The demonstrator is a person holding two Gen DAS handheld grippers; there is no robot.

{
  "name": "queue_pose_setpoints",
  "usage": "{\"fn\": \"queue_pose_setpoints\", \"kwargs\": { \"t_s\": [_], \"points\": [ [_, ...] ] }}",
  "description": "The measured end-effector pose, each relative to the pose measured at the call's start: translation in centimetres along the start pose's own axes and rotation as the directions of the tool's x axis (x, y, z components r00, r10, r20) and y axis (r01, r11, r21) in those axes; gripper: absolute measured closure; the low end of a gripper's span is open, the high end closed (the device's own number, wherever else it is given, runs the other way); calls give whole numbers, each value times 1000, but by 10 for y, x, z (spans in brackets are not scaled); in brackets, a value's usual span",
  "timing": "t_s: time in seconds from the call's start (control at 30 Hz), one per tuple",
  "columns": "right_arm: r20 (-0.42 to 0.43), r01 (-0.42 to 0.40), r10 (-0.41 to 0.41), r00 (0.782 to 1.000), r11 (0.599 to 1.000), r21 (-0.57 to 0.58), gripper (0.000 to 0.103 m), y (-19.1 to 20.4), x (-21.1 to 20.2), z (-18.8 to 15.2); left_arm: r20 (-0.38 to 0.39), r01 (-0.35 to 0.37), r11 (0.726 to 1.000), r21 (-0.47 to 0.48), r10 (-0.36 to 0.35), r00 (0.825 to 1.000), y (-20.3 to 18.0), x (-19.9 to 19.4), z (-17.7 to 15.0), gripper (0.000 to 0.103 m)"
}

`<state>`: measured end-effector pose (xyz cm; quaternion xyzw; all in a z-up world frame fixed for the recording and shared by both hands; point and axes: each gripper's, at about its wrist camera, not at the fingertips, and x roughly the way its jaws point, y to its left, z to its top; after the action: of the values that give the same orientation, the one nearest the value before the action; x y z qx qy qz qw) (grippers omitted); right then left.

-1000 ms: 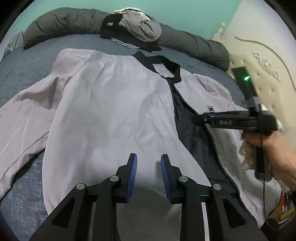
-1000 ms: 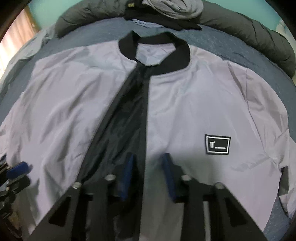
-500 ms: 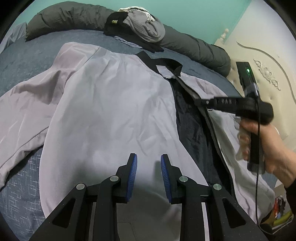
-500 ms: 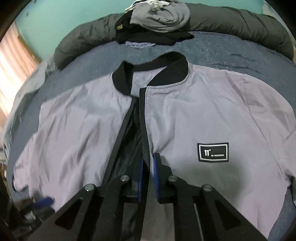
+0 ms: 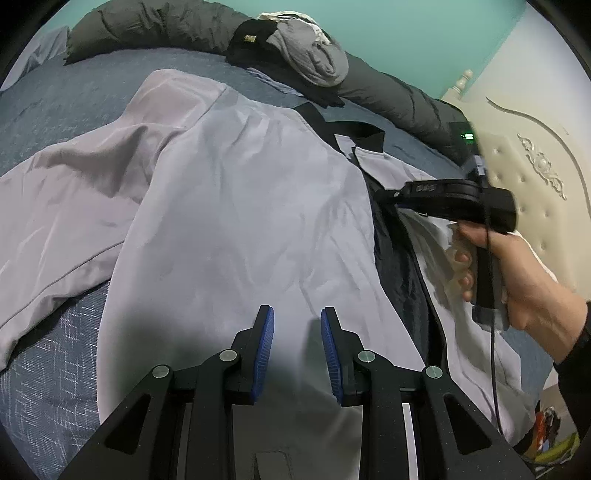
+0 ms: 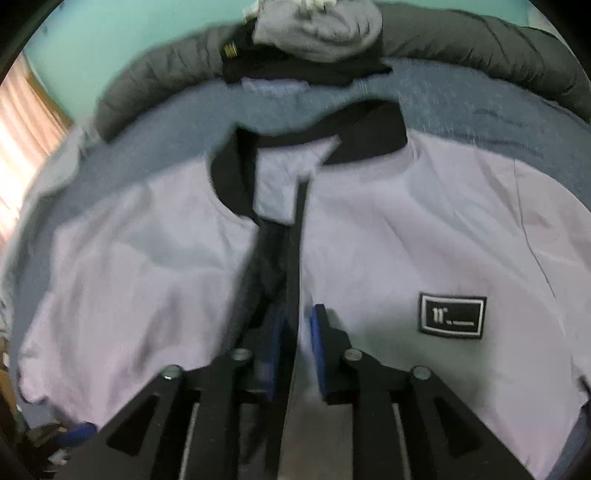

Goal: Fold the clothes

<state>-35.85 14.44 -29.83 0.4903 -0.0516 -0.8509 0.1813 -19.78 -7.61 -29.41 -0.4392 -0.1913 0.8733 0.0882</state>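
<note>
A lilac jacket with a black collar and dark lining lies face up and unzipped on the blue bed; it also shows in the right wrist view, with a black logo patch. My left gripper is open and empty, low over the jacket's left front panel near the hem. My right gripper has its jaws slightly apart around the black zipper edge of the right front panel. It also shows in the left wrist view, held by a hand.
A dark grey rolled duvet lies along the far side of the blue bed. A pile of black and grey clothes sits on it. A cream headboard stands at the right.
My right gripper closed on the jacket's right zipper edge, pulled it toward the left panel, narrowing the dark gap, and its jaws have now parted a little. The left gripper barely moved.
</note>
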Motion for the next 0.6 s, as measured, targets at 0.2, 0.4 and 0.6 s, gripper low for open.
{"fn": "queue_pose_setpoints", "kwargs": {
  "t_s": [0.2,0.4,0.6],
  "points": [
    [15,-166,165,986,986,35,56,9,-4,1,6,2,1000,-10,-2,1000,2,-1,2,74],
    [-11,-251,253,968,965,80,56,13,12,-3,7,2,1000,-21,-2,1000,6,0,3,74],
    [37,-330,328,944,942,69,73,20,10,6,5,1,1000,-25,0,1000,7,1,2,74]
  ]
}}
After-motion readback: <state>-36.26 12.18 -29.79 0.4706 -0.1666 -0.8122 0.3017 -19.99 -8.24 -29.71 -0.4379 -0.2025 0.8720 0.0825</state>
